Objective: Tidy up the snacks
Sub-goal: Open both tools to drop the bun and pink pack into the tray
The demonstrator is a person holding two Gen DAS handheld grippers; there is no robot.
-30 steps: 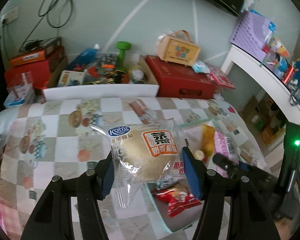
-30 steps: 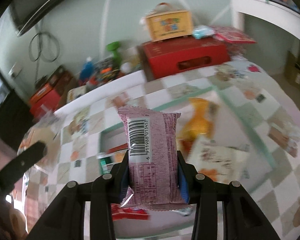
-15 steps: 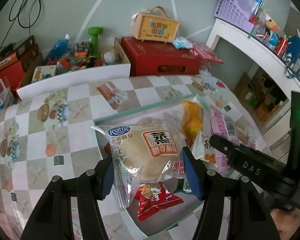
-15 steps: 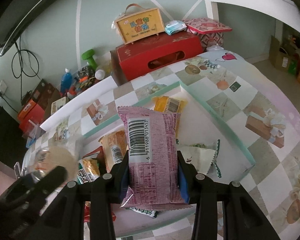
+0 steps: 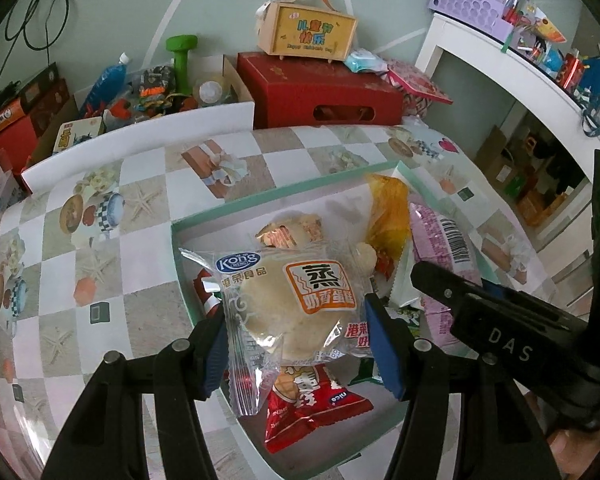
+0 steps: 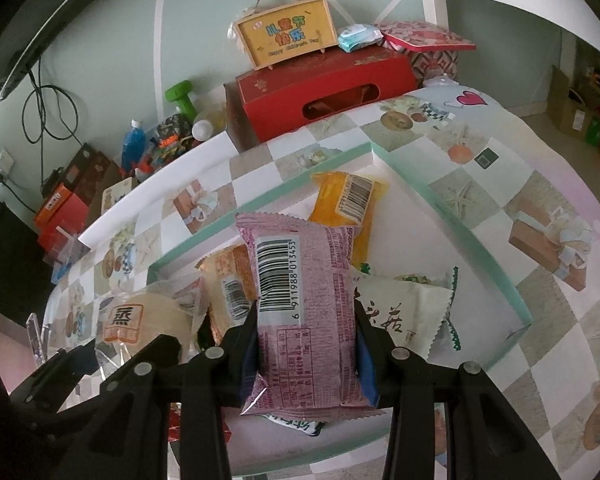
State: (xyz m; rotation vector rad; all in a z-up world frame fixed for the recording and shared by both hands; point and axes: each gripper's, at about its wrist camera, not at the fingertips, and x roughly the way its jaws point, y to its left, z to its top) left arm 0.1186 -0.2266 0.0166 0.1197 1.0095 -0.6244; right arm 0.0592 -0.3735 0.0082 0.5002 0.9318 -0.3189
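The left gripper (image 5: 296, 344) tilts steeply down over the tray (image 5: 260, 202), its blue pads (image 5: 384, 350) clamped on the sides of a clear-wrapped cake (image 5: 292, 300), label up, long axis running left to right. The right gripper (image 6: 306, 350) tilts down likewise just to the right, grasping a pink packet (image 6: 304, 312) by its long edges, barcode up, long axis running near to far. Both packets hang over the tray's near half, above the red (image 5: 312, 408), orange (image 6: 348, 200) and white (image 6: 404, 312) packets lying inside it.

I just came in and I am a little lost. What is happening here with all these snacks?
A person is sorting snacks with two tools. The left hand-held gripper holds a clear-wrapped steamed cake; the right hand-held gripper holds a pink packet. Both hang over a green-rimmed tray that already has several snacks in it.
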